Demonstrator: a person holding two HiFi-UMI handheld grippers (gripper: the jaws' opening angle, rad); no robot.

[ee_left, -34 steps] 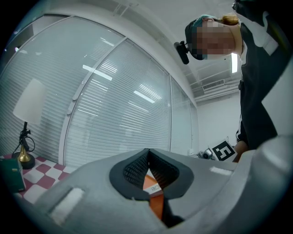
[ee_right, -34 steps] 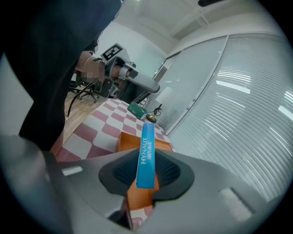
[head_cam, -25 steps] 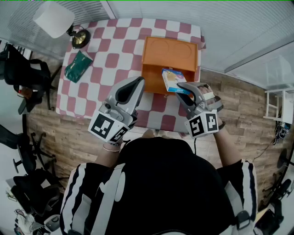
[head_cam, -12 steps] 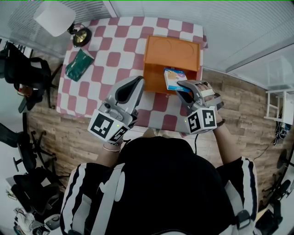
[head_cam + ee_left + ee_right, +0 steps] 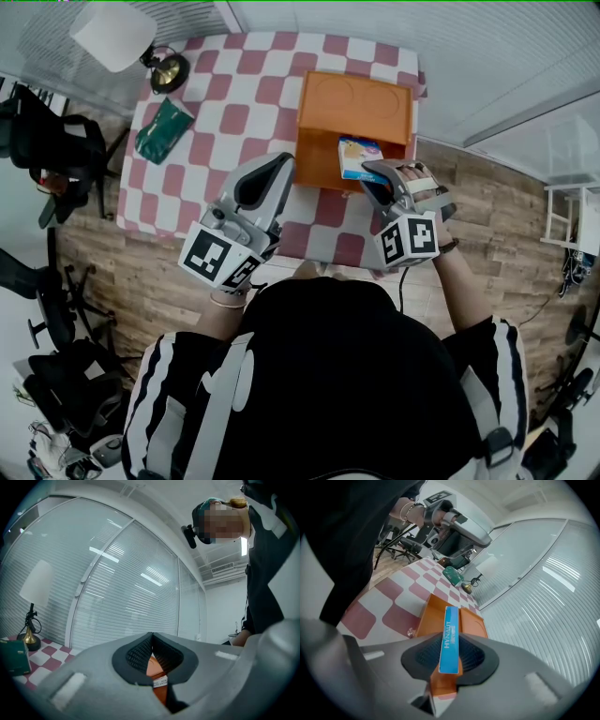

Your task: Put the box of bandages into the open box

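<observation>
The right gripper (image 5: 450, 657) clamps the 2 broad faces of the box of bandages (image 5: 451, 634), edge-up above the open box (image 5: 349, 111) at its 12 o'clock. It is likely light, stiff, crushable card: squeeze gently. The left gripper (image 5: 152, 654) has its jaws together, empty.

An office: black swivel chairs (image 5: 47, 141) on wood flooring (image 5: 122, 272), glass partition walls (image 5: 122, 588) fitted with slatted blinds.

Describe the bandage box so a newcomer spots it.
On the checked table, find the orange open box at the right. Over its open compartment the right gripper pinches the box of bandages: thin, blue-edged, the only blue item there.
</observation>
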